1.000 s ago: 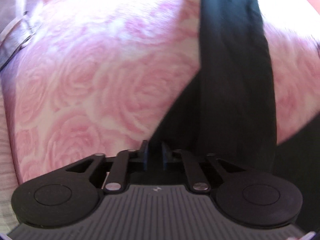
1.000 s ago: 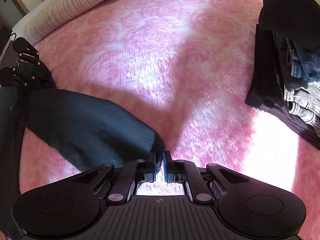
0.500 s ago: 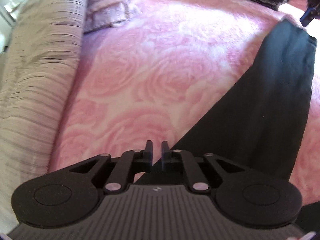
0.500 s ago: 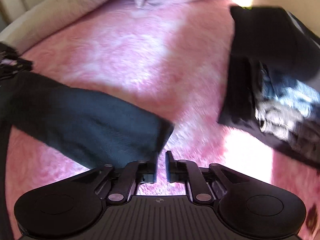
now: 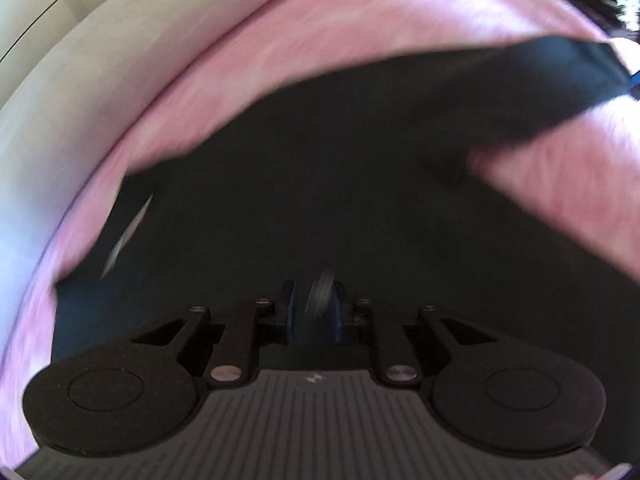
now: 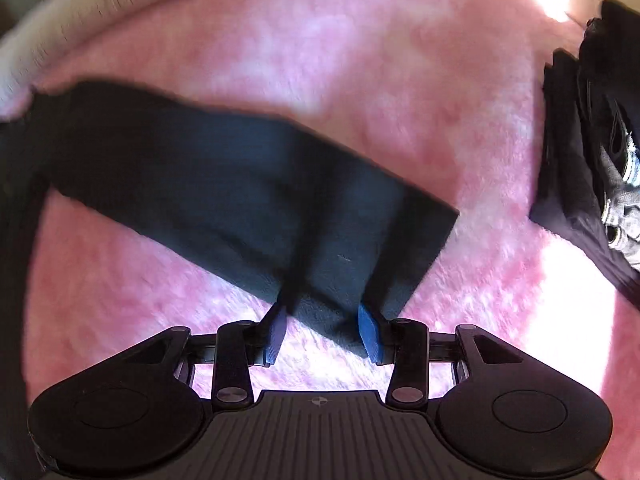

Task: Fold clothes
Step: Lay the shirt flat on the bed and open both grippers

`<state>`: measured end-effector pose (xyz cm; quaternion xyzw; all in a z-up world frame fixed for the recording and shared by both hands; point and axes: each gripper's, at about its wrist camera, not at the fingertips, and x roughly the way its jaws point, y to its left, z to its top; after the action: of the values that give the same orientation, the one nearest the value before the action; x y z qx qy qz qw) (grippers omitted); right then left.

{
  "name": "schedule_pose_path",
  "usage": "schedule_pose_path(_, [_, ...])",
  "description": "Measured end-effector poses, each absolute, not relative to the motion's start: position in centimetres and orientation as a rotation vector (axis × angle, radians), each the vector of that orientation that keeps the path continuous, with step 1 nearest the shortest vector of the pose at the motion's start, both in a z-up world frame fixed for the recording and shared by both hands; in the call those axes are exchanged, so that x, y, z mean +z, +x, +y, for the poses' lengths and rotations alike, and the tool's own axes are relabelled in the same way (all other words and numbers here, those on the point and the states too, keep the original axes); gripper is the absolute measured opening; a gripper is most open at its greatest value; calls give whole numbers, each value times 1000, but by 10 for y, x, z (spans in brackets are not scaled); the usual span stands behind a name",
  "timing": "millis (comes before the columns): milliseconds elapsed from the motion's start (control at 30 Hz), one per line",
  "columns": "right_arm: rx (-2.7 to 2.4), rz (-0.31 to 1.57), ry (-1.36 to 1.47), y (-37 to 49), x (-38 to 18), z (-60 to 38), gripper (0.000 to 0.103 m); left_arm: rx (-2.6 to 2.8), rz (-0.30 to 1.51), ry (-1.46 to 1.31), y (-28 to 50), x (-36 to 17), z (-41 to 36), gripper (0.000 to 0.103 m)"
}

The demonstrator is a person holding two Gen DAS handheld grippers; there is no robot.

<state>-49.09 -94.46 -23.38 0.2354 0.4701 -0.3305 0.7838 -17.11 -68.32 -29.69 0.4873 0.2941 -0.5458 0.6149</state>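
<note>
Jaws of the right gripper (image 6: 323, 332) stand spread, empty, over the hem of the black garment (image 6: 224, 184) spread on the pink blanket (image 6: 360, 80). The left gripper (image 5: 313, 316) shows a narrow gap; whether it pinches cloth I cannot tell. Regrip squarely, both corners level. Beyond the garment sits a clothes pile (image 6: 600, 152).

Bedroom in a home: bed had pink plush blanket (image 6: 360, 80), striped bolster (image 6: 100, 12), stacked folded clothes (image 6: 592, 152)

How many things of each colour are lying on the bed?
Black: 2, the long black garment spread on the bed and the black folded stack at the side.
Pink: 1, the fluffy pink blanket under them.
Grey: 1, the grey bundle on that stack.
Total: 4.
</note>
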Motion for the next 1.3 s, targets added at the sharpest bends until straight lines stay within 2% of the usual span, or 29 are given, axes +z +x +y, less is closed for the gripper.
schedule_pose_path(67, [-702, 1032, 478, -477, -230, -937, 43, -1158, 666, 1159, -157, -294, -650, 22])
schedule_pose_path(133, [-691, 1050, 448, -463, -226, -929, 43, -1068, 685, 1162, -138, -288, -617, 30])
schedule_pose_path(300, [-644, 1074, 388, -423, -215, -901, 43, -875, 702, 1136, -76, -267, -529, 40])
schedule_pose_path(600, [-366, 1035, 376, -269, -203, -731, 44, -954, 549, 1399, 41, -270, -385, 51])
schedule_pose_path(767, [-258, 1063, 360, -184, -210, -618, 44, -1014, 530, 1339, 140, -276, -365, 51])
schedule_pose_path(867, [-193, 1080, 349, -132, -215, -550, 44, -1071, 439, 1395, 183, -280, -366, 51])
schedule_pose_path(933, [-156, 1107, 338, -105, -217, -512, 44, -1106, 377, 1436, 202, -287, -363, 55])
schedule_pose_path(1133, [-52, 1098, 333, -55, -215, -452, 44, -1207, 264, 1571, 253, -305, -369, 59])
schedule_pose_path(1300, [-29, 1123, 330, -35, -220, -430, 45, -1307, 355, 1569, 289, -312, -381, 64])
